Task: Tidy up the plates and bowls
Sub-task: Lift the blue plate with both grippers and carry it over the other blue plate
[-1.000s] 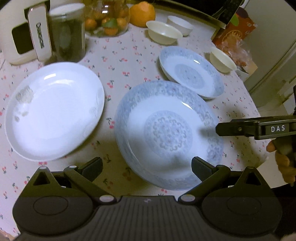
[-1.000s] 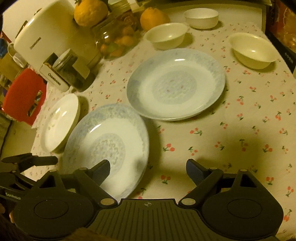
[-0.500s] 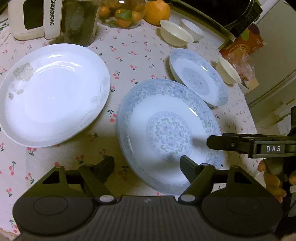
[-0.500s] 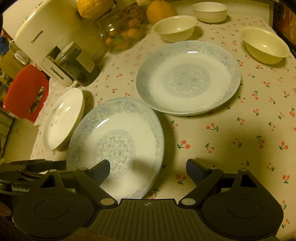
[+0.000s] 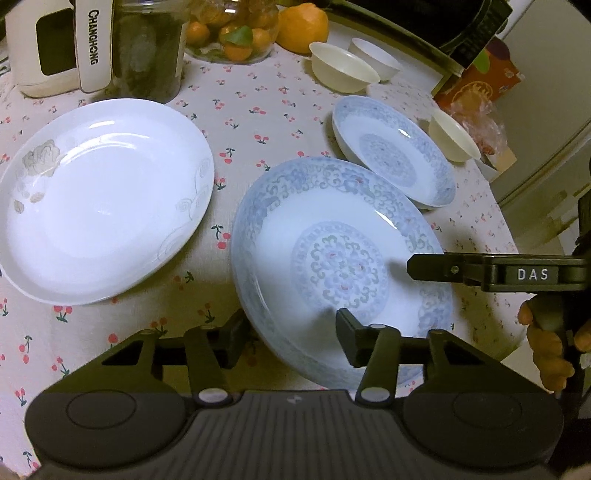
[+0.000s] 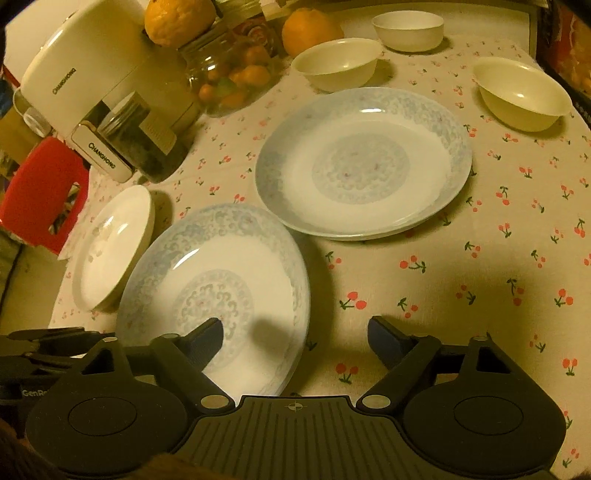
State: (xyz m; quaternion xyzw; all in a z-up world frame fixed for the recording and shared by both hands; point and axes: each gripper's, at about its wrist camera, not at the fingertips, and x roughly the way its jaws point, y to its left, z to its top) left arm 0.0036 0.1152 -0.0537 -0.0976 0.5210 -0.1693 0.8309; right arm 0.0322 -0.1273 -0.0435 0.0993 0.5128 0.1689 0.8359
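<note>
Left wrist view: my left claw [image 5: 291, 332] is closing on the near rim of the big blue plate [image 5: 332, 258], one finger outside the rim and one over the plate; whether the pads press yet I cannot tell. My right claw [image 6: 295, 343] is wide but narrowing, straddling the same plate's right edge [image 6: 214, 280], not yet touching as far as I can see.

Hardly anything looks sorted, I judge. The blue plate sits alone, the second blue plate [image 6: 364, 162] lies just beyond it, the white plate [image 5: 99, 199] is off to the left, and three bowls [image 6: 336, 62] stand scattered at the far side, none stacked. Stacking plates and nesting bowls all remains.

Everything rests on a tablecloth [image 6: 480, 258] printed with cherries. At the back stand a white appliance [image 6: 85, 74], a dark jar [image 5: 147, 48], a jar of small fruit [image 6: 229, 74] and oranges [image 6: 310, 29]. Light is dim and yellowish.
</note>
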